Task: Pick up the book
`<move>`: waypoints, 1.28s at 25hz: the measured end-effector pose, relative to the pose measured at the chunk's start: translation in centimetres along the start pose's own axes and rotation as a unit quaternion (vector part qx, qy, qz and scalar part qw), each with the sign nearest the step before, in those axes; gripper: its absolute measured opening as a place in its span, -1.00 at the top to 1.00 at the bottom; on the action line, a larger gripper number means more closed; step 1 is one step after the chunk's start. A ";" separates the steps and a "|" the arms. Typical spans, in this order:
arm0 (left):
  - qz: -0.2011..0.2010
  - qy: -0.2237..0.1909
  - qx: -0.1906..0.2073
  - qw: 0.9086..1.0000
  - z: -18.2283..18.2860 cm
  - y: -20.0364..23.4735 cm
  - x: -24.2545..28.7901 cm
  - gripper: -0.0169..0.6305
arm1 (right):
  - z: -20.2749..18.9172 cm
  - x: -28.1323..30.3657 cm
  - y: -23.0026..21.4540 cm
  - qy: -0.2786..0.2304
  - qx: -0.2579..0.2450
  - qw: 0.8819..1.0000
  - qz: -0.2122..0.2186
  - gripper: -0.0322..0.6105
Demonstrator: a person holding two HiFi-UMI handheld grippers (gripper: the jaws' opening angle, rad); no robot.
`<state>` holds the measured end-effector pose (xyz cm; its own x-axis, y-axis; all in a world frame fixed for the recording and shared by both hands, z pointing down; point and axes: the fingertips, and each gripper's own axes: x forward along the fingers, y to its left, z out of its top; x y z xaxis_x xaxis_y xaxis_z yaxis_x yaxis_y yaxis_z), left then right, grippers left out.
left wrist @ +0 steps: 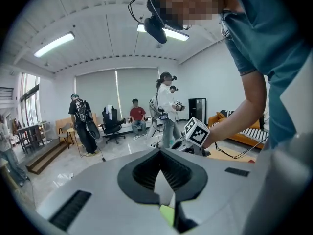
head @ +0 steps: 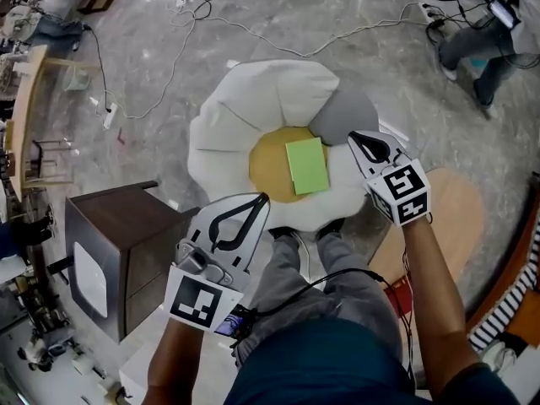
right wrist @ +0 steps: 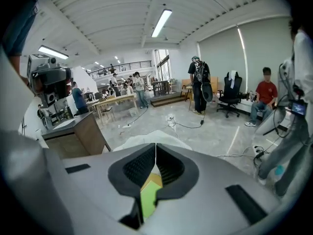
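The book [head: 306,165] is thin with a light green cover. It lies flat on the yellow middle of a white, egg-shaped cushion [head: 253,99] on the floor. My left gripper [head: 263,197] is shut and empty, hovering over the cushion's near edge, to the near left of the book. My right gripper [head: 352,135] is also shut and empty, just right of the book's far corner and above it. In the left gripper view, a green sliver of the book [left wrist: 167,213] shows below the closed jaws of the left gripper [left wrist: 159,152]. The right gripper view shows the book [right wrist: 148,197] through the right gripper [right wrist: 156,145].
A dark wooden cabinet [head: 126,243] stands left of the cushion. A round wooden board [head: 456,218] lies at the right, and a grey pad [head: 348,112] pokes out behind the cushion. Cables [head: 253,32] run over the marble floor. Several people [left wrist: 166,106] stand and sit farther off.
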<state>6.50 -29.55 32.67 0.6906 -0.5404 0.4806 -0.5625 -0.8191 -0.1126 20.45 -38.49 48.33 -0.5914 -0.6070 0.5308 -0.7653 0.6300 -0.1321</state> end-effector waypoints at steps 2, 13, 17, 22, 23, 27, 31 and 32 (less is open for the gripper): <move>-0.009 0.012 -0.009 1.000 -1.4 0.2 0.6 0.93 | -1.7 2.0 -0.4 0.012 0.012 1.000 0.006 0.86; -0.025 0.066 -0.083 0.994 -9.5 0.4 2.0 0.93 | -15.9 13.2 -1.9 0.100 0.096 0.989 0.043 0.82; -0.028 0.082 -0.110 0.990 -12.8 0.3 2.6 0.93 | -22.5 16.8 -1.9 0.136 0.132 0.980 0.053 0.61; -0.031 0.099 -0.130 0.986 -17.3 0.5 3.4 0.93 | -30.9 21.3 -1.6 0.172 0.177 0.966 0.071 0.50; -0.030 0.101 -0.134 0.985 -18.2 0.6 3.6 0.93 | -32.6 22.1 -1.5 0.181 0.188 0.963 0.075 0.47; -0.022 0.108 -0.154 0.982 -21.4 0.7 3.8 0.93 | -38.8 24.7 -1.2 0.210 0.235 0.945 0.082 0.38; -0.019 0.117 -0.178 0.977 -24.0 0.3 3.8 0.93 | -43.1 27.1 -1.1 0.220 0.284 0.929 0.094 0.31; -0.019 0.120 -0.181 0.976 -24.6 0.2 3.8 0.93 | -44.0 27.7 -1.2 0.220 0.297 0.924 0.096 0.29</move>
<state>-2.13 -27.07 55.86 0.6127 -0.4147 0.6728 -0.6922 -0.6924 0.2036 16.16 -34.71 99.97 -0.6698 -0.1739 0.7219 -0.7392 0.2482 -0.6260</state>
